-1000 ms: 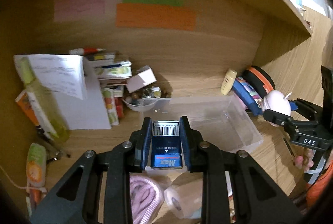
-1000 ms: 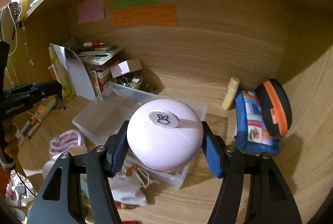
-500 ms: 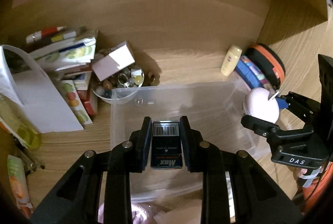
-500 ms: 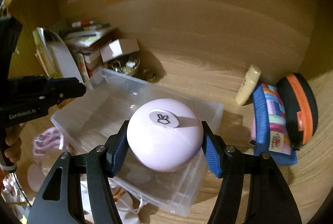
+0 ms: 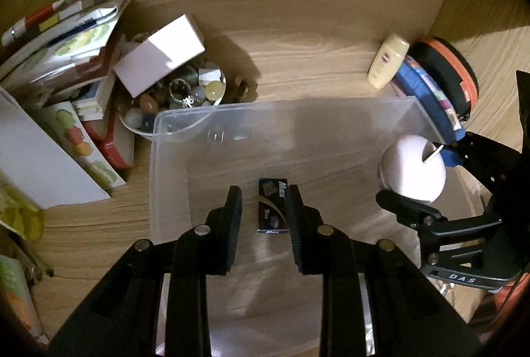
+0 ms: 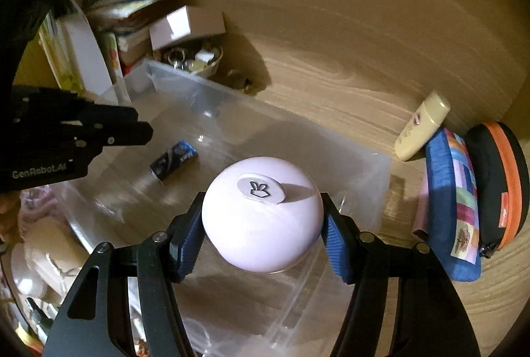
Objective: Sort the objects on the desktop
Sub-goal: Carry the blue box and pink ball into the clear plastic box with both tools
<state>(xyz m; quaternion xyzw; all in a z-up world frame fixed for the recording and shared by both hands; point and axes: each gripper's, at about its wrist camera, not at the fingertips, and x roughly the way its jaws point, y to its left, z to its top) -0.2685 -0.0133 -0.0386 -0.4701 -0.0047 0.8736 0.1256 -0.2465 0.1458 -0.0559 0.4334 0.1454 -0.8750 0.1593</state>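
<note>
Left gripper [image 5: 263,217] jaws apart over clear bin [image 5: 172,125], small dark box [image 5: 272,208] loose between them on bin floor, right gripper [image 6: 261,224] jaws clamped on pale pink round case [image 6: 261,217], above bin's right end.

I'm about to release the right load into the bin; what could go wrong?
The round ball in the right gripper hangs by the bin wall; it may clip the rim or roll into the staple box. The left gripper hovers over the same bin, so the two could bump.
</note>
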